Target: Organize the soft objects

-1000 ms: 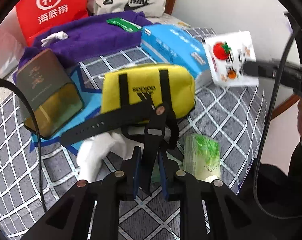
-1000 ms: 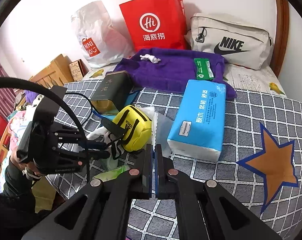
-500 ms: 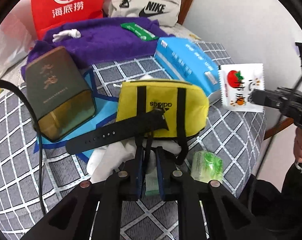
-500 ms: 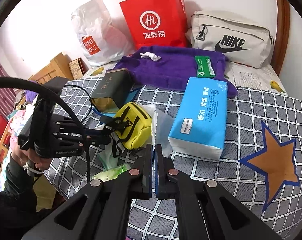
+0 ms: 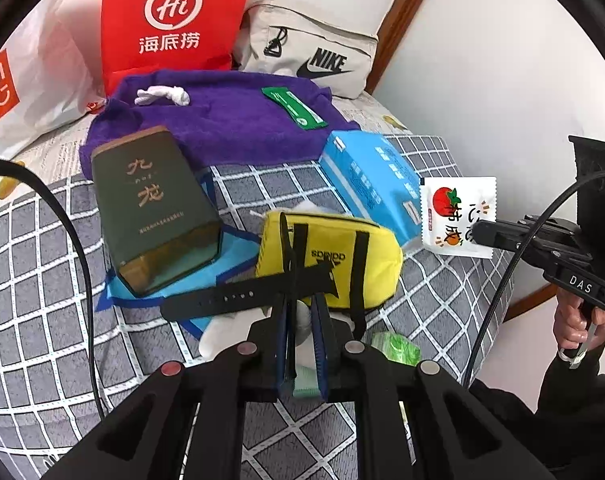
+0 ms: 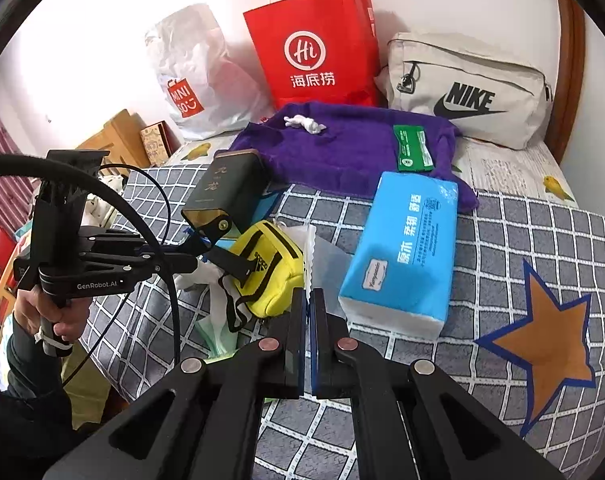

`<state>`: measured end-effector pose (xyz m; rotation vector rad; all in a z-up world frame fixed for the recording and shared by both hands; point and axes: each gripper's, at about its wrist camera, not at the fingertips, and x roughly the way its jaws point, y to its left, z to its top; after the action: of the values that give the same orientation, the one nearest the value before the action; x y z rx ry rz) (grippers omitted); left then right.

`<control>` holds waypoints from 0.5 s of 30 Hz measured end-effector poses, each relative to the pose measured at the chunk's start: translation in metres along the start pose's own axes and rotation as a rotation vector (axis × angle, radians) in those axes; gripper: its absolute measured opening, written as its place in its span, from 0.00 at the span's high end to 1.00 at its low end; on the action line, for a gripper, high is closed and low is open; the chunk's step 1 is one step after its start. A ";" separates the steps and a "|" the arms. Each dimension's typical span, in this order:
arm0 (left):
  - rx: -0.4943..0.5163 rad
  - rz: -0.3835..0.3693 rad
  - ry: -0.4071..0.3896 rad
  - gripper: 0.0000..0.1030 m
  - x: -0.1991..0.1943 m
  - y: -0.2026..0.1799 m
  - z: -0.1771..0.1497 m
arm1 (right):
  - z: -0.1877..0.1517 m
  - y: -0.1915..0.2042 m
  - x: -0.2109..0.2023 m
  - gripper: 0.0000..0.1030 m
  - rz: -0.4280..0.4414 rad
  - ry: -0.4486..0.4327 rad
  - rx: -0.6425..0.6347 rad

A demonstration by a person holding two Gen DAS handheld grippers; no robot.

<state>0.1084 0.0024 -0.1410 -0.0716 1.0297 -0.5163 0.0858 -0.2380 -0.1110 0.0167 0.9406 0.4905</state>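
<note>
- Bed (image 6: pixel 542 240): covered by a grey checked blanket with an orange star; all items lie on it.
- Left gripper (image 5: pixel 300 320): clamped on a black strap (image 5: pixel 290 280) of the yellow pouch (image 5: pixel 330 260). The strap runs up between the blue pads; the pouch body sits just beyond the fingertips, whether clear of the blanket cannot be told.
- Watch band (image 5: pixel 230 300): black, lies across the front of the pouch, just left of the left gripper.
- Right gripper (image 6: pixel 308 300): pads together on the edge of a white sachet (image 5: pixel 458 216) with a tomato print, held up in the air right of the pouch, in front of the tissue pack (image 6: pixel 406 248).
- Tissue pack: blue, lies flat just right of the pouch.
- Tin (image 5: pixel 154 208): dark green, lies tilted on a blue sheet left of the pouch.
- Towel (image 6: pixel 350 148): purple, spread behind the tin and tissue pack; a green card (image 6: pixel 412 148) and a white scrap (image 6: pixel 304 123) rest on it.
- Rear row against the wall: white Miniso bag (image 6: pixel 190 80), red paper bag (image 6: pixel 314 56), beige Nike bag (image 6: pixel 470 88).
- Green packet (image 5: pixel 396 346) and crumpled white plastic (image 5: pixel 230 328): lie near the bed edge, below the pouch.
</note>
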 end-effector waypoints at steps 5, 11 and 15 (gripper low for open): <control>-0.007 0.002 -0.014 0.89 -0.003 0.004 0.008 | 0.009 -0.003 0.002 0.98 -0.009 -0.004 -0.004; -0.038 -0.051 -0.046 0.89 -0.015 0.013 0.014 | 0.019 -0.003 0.006 0.98 -0.017 -0.006 -0.020; -0.043 -0.071 -0.037 0.89 -0.017 0.015 0.014 | 0.021 -0.001 0.009 0.98 -0.011 -0.004 -0.024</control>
<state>0.1191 0.0204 -0.1243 -0.1559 1.0051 -0.5552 0.1071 -0.2308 -0.1057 -0.0095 0.9307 0.4918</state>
